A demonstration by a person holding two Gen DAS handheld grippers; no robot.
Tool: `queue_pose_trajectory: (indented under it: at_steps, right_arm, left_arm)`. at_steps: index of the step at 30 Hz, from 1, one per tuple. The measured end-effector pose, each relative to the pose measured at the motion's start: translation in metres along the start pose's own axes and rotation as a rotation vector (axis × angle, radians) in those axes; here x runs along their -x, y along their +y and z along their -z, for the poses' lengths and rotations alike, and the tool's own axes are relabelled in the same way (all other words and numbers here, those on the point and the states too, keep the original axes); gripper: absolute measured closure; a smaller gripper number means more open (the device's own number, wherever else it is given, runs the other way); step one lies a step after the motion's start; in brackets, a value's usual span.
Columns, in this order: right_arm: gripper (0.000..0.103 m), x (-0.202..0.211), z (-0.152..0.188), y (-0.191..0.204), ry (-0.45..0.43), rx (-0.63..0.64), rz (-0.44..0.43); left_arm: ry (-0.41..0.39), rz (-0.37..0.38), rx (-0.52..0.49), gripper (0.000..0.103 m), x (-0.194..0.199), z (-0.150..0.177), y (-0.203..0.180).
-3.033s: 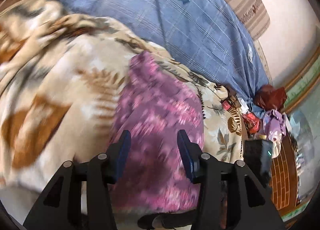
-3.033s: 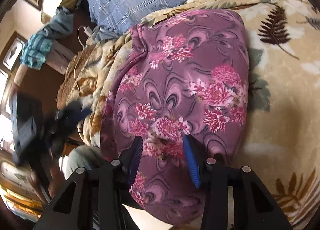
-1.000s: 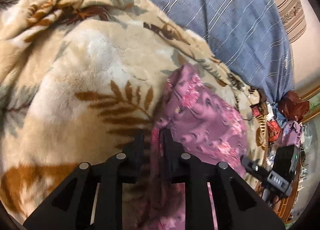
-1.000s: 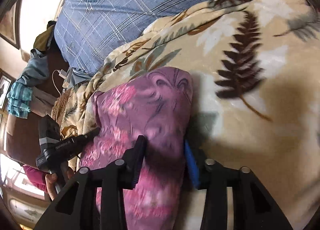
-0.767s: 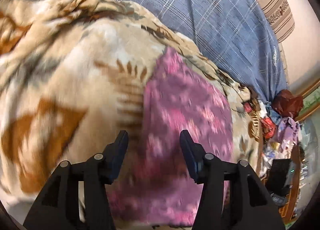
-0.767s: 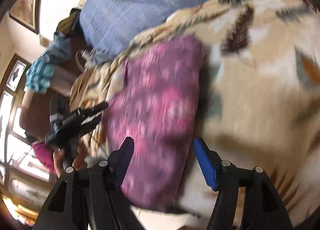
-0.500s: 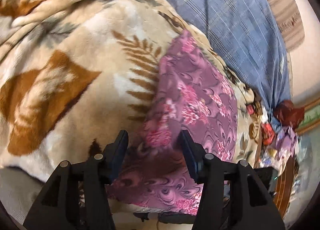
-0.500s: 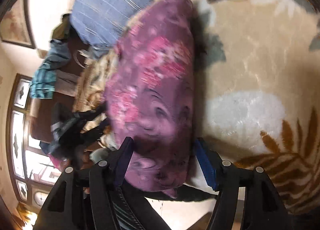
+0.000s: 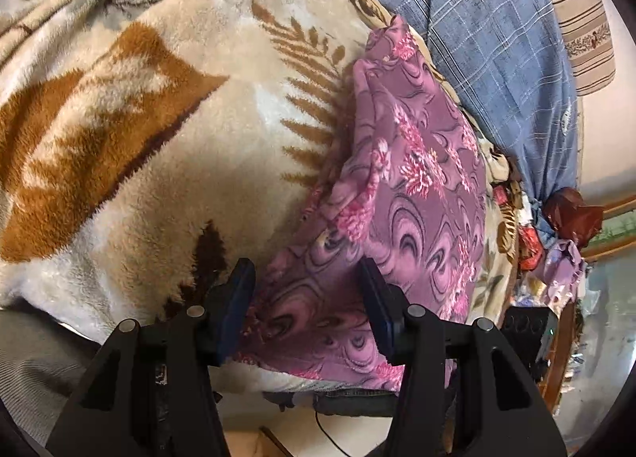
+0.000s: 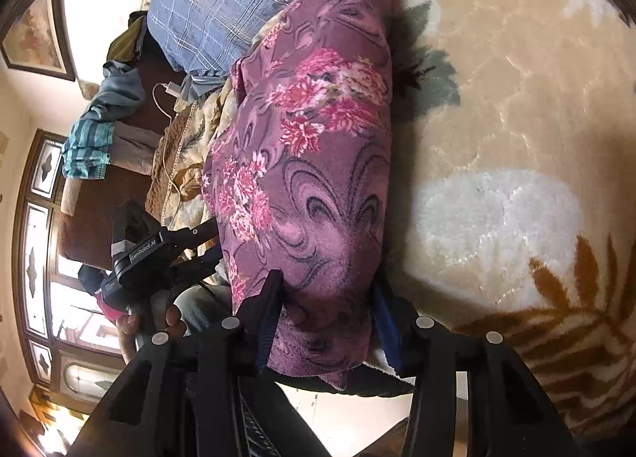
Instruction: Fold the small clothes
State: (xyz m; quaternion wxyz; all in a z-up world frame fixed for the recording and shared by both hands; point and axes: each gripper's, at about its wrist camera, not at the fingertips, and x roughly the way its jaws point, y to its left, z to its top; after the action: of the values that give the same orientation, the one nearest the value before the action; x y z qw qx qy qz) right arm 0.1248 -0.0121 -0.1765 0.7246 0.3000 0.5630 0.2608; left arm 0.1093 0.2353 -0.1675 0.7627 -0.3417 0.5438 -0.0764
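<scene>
**Bedding and clutter around the bed**

A plush cream blanket (image 9: 167, 146) printed with brown fern leaves is spread over the bed. At its far edge a blue plaid pillow (image 9: 497, 31) with a round emblem is laid, and a striped beige cushion (image 9: 576, 19) is seen behind it. Beyond one side edge, a white charger with its cable (image 10: 169, 93), a teal striped cloth (image 10: 85, 150) and a framed picture (image 10: 37, 35) on the wall are seen. Crumpled red and lilac bags (image 9: 564, 226) are piled past the other.

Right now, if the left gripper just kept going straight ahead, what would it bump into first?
Most likely the purple floral cloth, whose near edge already lies between the left gripper's apart fingers. Depth is unclear.
</scene>
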Motion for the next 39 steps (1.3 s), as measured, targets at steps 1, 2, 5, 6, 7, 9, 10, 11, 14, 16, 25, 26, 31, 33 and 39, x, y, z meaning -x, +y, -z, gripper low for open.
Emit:
queue_pose_trajectory:
  at_steps: [1,2,5,6,7,9,10,11,14,16,25,26,31,33,39]
  right_arm:
    - [0.056,-0.001,-0.001,0.0,0.003,-0.007,-0.004]
    - [0.056,-0.004,-0.003,-0.002,0.01,-0.024,-0.012]
    - [0.061,-0.01,-0.005,-0.005,0.025,-0.053,-0.002]
    - [0.073,-0.009,-0.005,-0.004,0.021,-0.052,-0.008]
    - [0.079,-0.009,-0.006,-0.003,0.023,-0.043,-0.021]
    - [0.083,-0.005,-0.005,-0.004,0.017,-0.049,-0.032]
    - [0.084,-0.002,-0.005,-0.002,0.015,-0.042,-0.034]
    - [0.086,0.006,-0.005,0.0,0.003,-0.034,-0.033]
    - [0.087,0.037,-0.005,0.009,-0.035,0.004,-0.017]
    - [0.086,0.061,-0.005,0.011,-0.053,0.055,0.064]
    - [0.061,0.079,-0.005,-0.024,-0.022,0.023,0.162]
    - [0.045,0.088,-0.008,-0.019,-0.052,0.036,0.159]
    - [0.034,0.099,-0.054,0.012,-0.1,0.125,0.093]
    - [0.033,0.088,-0.076,0.023,-0.101,0.189,0.084]
    - [0.043,0.041,-0.125,-0.015,-0.04,0.142,0.104]
  left_arm:
    - [0.008,0.008,0.001,0.051,0.0,0.0,0.001]
    - [0.023,0.03,0.018,0.051,-0.001,0.001,0.002]
    - [0.052,0.088,0.062,0.051,-0.003,0.002,0.01]
    - [0.049,0.08,0.058,0.059,-0.002,0.003,0.009]
    - [0.043,0.067,0.051,0.087,-0.002,0.004,0.007]
    - [0.063,0.088,0.038,0.096,-0.005,0.009,0.002]
    - [0.055,0.09,0.045,0.097,-0.004,0.012,0.0]
    - [0.053,0.103,0.042,0.097,0.001,0.017,-0.005]
    - [0.071,0.205,0.047,0.097,0.009,0.036,-0.02]
    - [0.131,0.189,0.008,0.096,-0.002,0.059,-0.033]
    - [-0.064,0.026,-0.108,0.046,0.039,0.071,-0.06]
    - [-0.1,0.026,-0.123,0.041,0.047,0.065,-0.065]
    - [-0.155,0.022,-0.143,0.036,0.035,0.015,-0.08]
    - [-0.166,0.048,-0.122,0.036,0.018,-0.007,-0.072]
    - [-0.115,0.123,0.063,0.038,-0.014,-0.029,-0.021]
